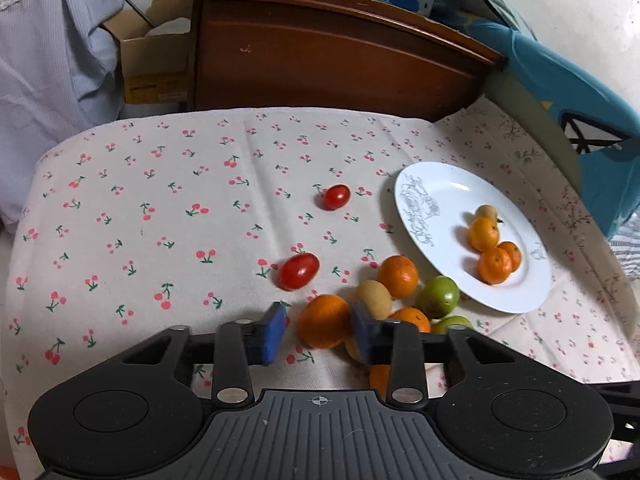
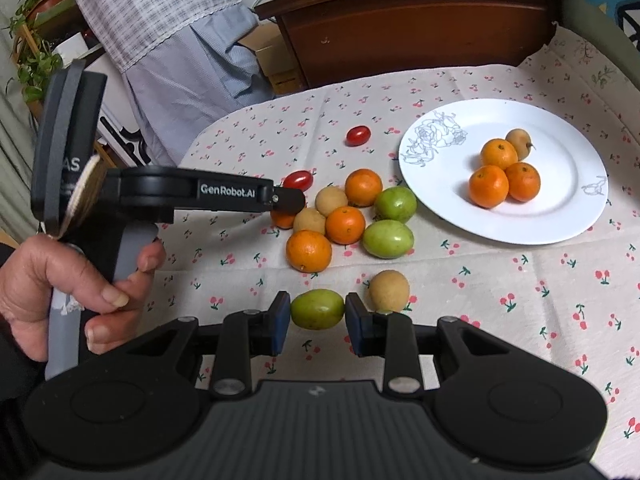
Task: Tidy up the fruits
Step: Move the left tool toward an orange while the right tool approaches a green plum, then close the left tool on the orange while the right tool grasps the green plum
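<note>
My left gripper (image 1: 318, 332) straddles a small orange (image 1: 324, 320) at the near-left edge of the fruit pile. The right pad touches the orange, and a strip of cloth shows between it and the left pad. From the right wrist view, the left gripper (image 2: 286, 202) dips onto the pile's left side. My right gripper (image 2: 318, 322) is shut on a green fruit (image 2: 317, 309) just above the cloth. The white plate (image 2: 560, 208) holds three oranges (image 2: 488, 186) and a tan fruit (image 2: 519, 143). Loose oranges, green and tan fruits lie clustered beside the plate, with two cherry tomatoes (image 1: 299, 271) further left.
A person's hand (image 2: 60, 280) grips the left gripper's handle. One tan fruit (image 2: 389, 290) lies alone by the right gripper. A wooden board (image 1: 340, 52), a cardboard box (image 1: 154, 68) and a blue chair (image 1: 580, 100) stand behind the cherry-print tablecloth (image 1: 160, 200).
</note>
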`<action>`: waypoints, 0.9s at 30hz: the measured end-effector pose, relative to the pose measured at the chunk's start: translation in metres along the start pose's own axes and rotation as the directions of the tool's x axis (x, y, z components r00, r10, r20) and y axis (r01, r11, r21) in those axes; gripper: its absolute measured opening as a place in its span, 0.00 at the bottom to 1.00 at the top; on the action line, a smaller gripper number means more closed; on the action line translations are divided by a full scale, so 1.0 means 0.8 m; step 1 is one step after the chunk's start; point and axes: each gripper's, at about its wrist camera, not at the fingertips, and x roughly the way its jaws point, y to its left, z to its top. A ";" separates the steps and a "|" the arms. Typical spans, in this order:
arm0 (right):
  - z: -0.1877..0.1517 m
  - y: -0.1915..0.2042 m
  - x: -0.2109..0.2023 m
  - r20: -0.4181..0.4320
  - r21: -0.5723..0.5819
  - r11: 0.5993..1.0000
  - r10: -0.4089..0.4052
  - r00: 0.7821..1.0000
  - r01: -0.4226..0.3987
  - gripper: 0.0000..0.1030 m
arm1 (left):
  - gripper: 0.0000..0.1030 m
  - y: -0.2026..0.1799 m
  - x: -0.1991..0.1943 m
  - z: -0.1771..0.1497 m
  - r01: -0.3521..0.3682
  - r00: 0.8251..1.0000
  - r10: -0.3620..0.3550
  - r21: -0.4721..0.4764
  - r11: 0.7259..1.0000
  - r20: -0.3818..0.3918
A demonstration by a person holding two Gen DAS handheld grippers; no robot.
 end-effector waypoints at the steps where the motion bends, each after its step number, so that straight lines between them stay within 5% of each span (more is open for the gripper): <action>1: 0.000 0.000 0.000 -0.002 -0.003 1.000 0.003 1.000 -0.003 0.29 | 0.28 0.000 -0.004 -0.001 -0.019 1.000 0.019 0.011 1.000 0.016; 4: -0.001 0.001 0.000 -0.005 -0.009 1.000 0.001 1.000 -0.001 0.29 | 0.28 0.007 -0.016 0.001 -0.094 0.995 0.093 0.019 0.995 0.045; 10: 0.001 0.000 -0.001 0.000 -0.002 1.000 0.000 1.000 0.000 0.29 | 0.28 0.019 -0.018 -0.009 -0.112 0.994 0.112 0.036 0.993 -0.002; 17: 0.001 0.000 0.001 -0.002 -0.002 1.000 0.003 1.000 -0.003 0.29 | 0.28 0.014 -0.028 -0.004 -0.041 0.998 0.039 0.041 0.998 0.049; 27: 0.000 0.001 0.002 -0.006 -0.005 1.000 0.000 1.000 0.000 0.29 | 0.29 0.006 0.006 0.002 0.032 0.999 -0.033 -0.078 0.996 -0.011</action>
